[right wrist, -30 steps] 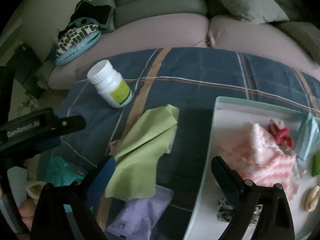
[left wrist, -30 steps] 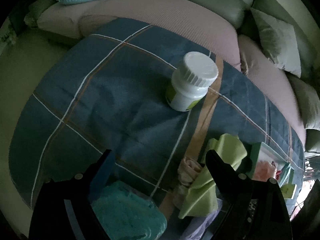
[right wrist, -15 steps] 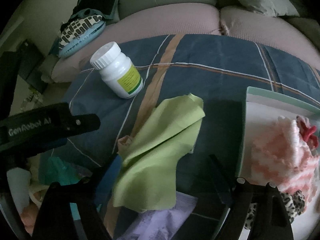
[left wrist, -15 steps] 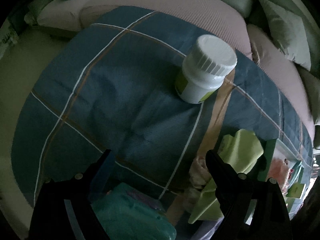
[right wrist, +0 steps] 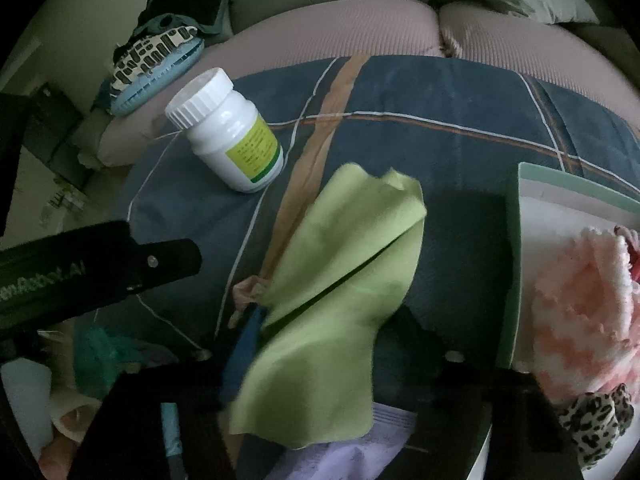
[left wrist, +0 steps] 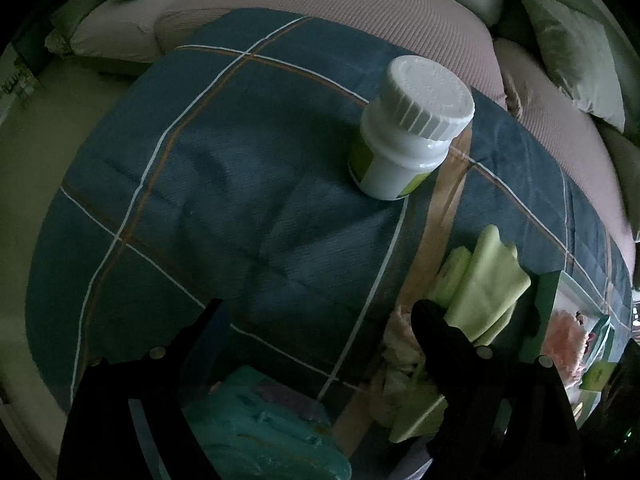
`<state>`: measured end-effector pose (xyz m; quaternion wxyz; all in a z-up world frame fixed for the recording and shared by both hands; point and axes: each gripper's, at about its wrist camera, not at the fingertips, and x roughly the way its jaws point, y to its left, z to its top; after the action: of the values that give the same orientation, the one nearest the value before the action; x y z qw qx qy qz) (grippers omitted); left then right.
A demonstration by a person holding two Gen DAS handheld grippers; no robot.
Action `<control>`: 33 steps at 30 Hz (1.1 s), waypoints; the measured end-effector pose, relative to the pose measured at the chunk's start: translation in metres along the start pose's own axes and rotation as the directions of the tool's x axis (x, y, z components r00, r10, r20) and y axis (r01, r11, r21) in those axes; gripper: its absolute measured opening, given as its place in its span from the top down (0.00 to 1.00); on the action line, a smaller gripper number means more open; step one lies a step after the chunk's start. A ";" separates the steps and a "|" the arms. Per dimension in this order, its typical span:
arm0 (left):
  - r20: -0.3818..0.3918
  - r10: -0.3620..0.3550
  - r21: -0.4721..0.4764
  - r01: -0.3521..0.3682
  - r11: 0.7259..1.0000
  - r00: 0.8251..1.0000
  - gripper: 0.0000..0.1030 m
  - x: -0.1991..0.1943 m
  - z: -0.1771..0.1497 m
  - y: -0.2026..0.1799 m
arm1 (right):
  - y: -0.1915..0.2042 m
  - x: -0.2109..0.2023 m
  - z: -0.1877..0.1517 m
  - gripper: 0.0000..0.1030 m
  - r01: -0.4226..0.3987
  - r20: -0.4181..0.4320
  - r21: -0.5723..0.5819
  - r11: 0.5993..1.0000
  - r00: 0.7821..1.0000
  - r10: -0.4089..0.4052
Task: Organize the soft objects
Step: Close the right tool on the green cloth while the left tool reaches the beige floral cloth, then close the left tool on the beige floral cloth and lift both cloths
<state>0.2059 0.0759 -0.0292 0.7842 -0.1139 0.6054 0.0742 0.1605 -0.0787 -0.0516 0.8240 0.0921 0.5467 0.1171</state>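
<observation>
A light green cloth [right wrist: 340, 292] lies crumpled on the blue checked blanket [right wrist: 460, 160]; it also shows in the left wrist view [left wrist: 484, 284]. My right gripper [right wrist: 332, 328] is open with its fingers astride the cloth's lower part. My left gripper [left wrist: 320, 312] is open and empty over bare blanket, short of a white pill bottle [left wrist: 408, 132]. A tray [right wrist: 516, 264] at the right holds a pink-and-white fluffy item [right wrist: 580, 308] and a leopard-print scrunchie [right wrist: 596, 412].
A teal packet [left wrist: 260, 420] lies under my left gripper. A lilac pouch [right wrist: 340, 456] sits below the cloth. A small pinkish fabric [right wrist: 248, 292] peeks out at its left. Sofa cushions [right wrist: 340, 36] rise behind the blanket. My left gripper also shows in the right wrist view [right wrist: 100, 268].
My right gripper has moved forward and left onto the green cloth, whose lower part now lies between its fingers. My left gripper has moved closer to the white bottle.
</observation>
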 end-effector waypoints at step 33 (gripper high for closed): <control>0.018 -0.023 0.134 0.021 0.991 1.000 0.11 -0.007 -0.007 -0.046 | -0.033 -0.045 0.002 0.94 -0.057 0.098 0.053 0.997 0.994 0.051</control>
<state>0.2090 0.0294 -0.0199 0.7968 -0.0671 0.5999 0.0261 0.1488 -0.1238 -0.0200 0.8432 0.1351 0.5065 0.1195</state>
